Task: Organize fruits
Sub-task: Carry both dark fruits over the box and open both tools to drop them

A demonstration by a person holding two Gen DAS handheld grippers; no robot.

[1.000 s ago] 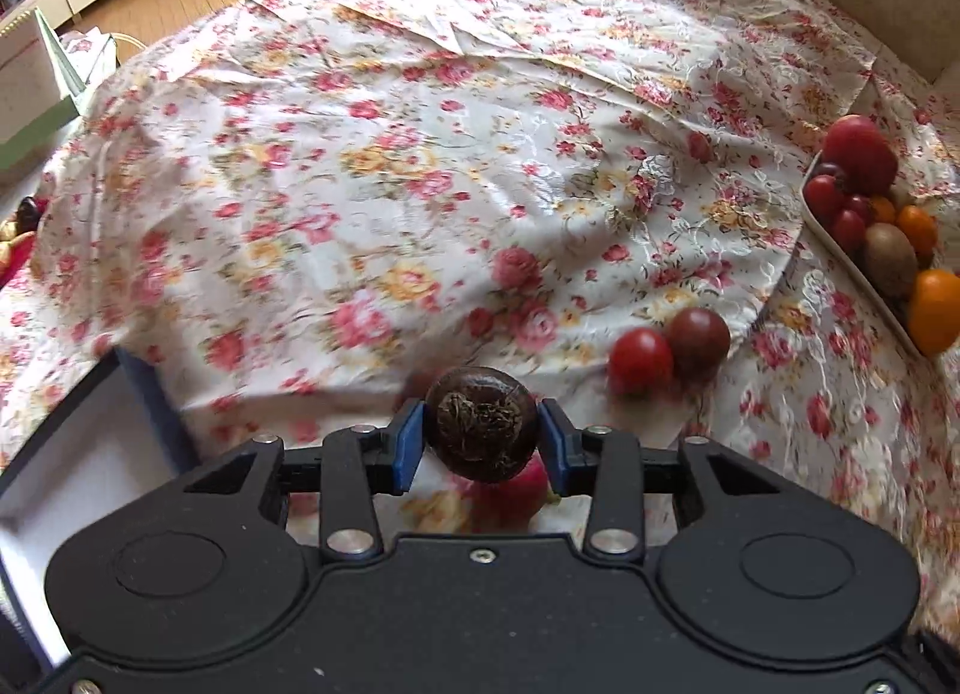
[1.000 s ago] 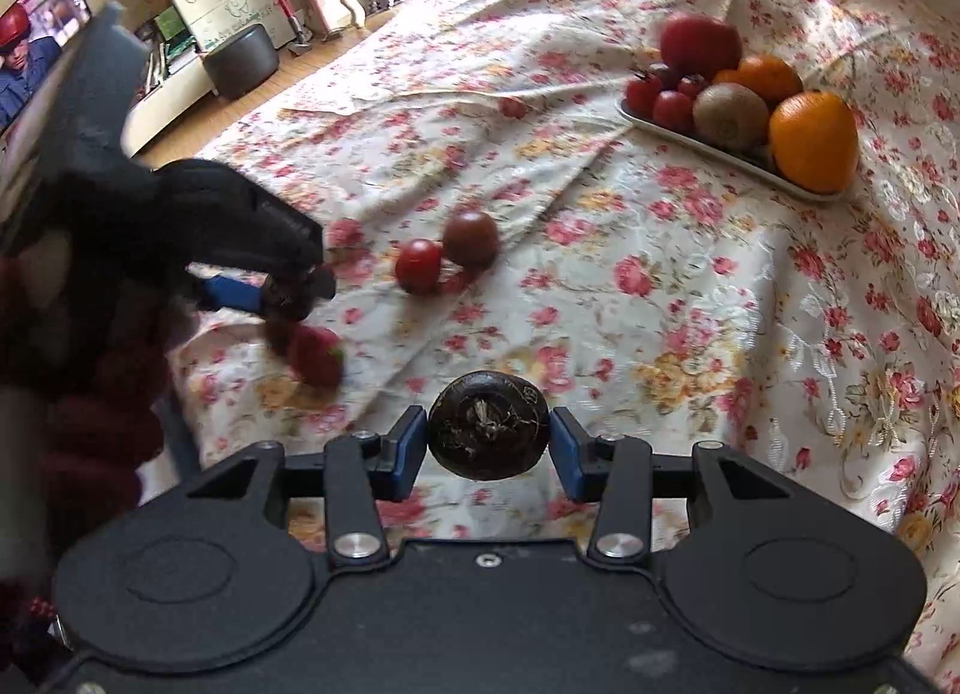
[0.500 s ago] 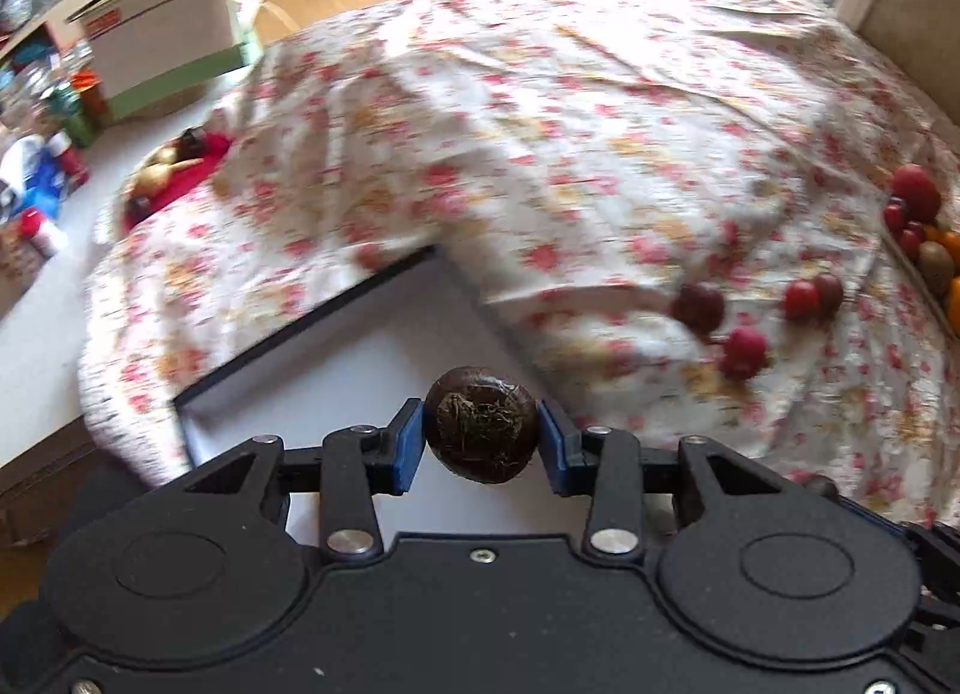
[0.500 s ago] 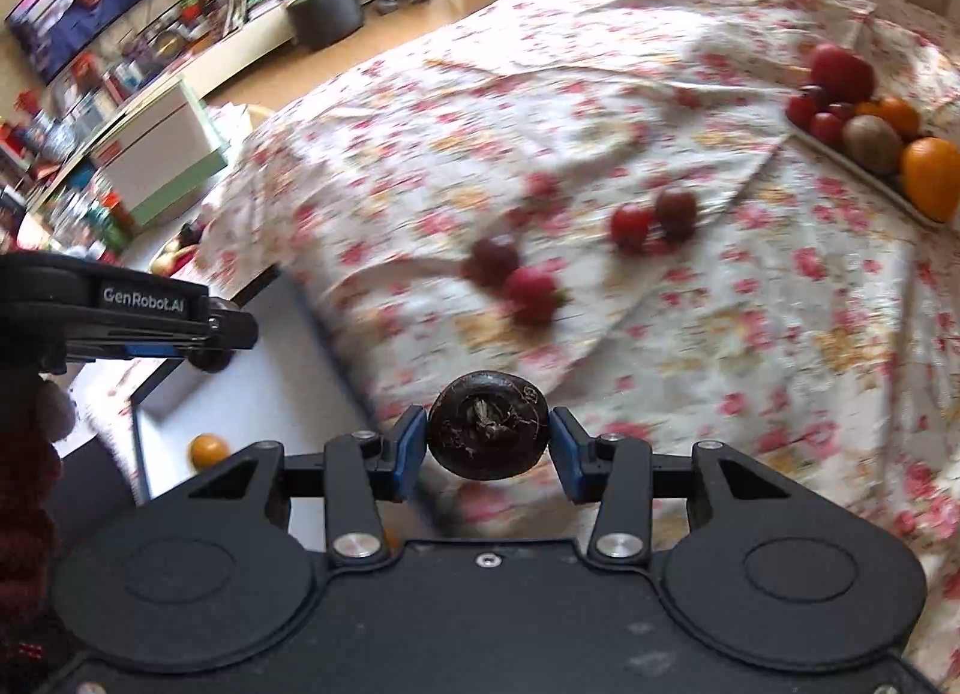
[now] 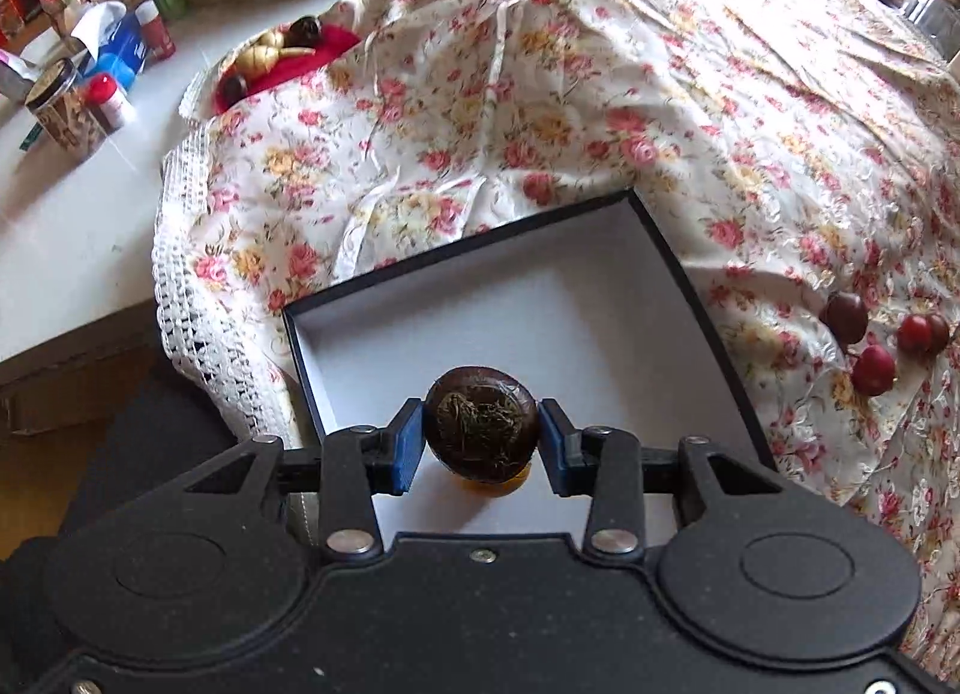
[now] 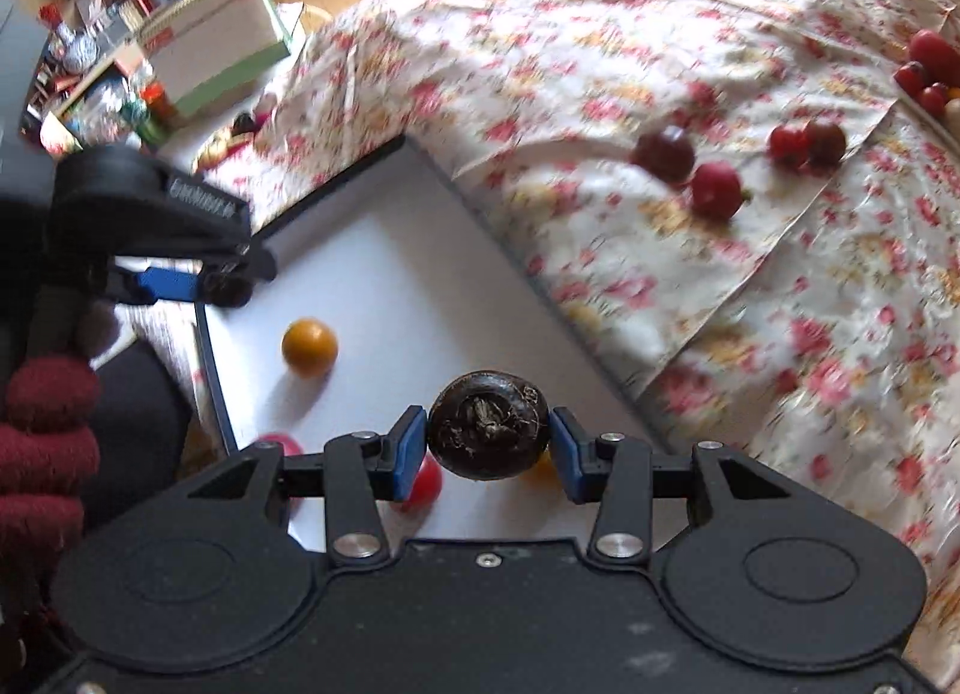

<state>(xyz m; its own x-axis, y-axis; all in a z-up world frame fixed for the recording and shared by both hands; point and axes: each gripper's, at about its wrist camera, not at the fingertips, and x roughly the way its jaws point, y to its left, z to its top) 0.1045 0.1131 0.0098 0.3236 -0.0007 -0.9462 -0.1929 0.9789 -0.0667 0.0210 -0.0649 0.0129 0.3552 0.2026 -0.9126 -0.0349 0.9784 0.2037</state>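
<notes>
My left gripper is shut on a dark brown water chestnut and holds it over the near left part of a white box with a black rim. It also shows in the right wrist view. My right gripper is shut on a second dark water chestnut over the box's near edge. An orange fruit and a red fruit lie in the box. Several dark and red fruits lie on the floral cloth.
A plate of fruit sits at the far right edge. Jars and cans stand on the white table at the left, next to a red dish with items. A green and white box stands beyond them.
Both grippers have swung left from the cloth to over the white box, each still holding its water chestnut. The fruit plate has slid to the right edge of view.
</notes>
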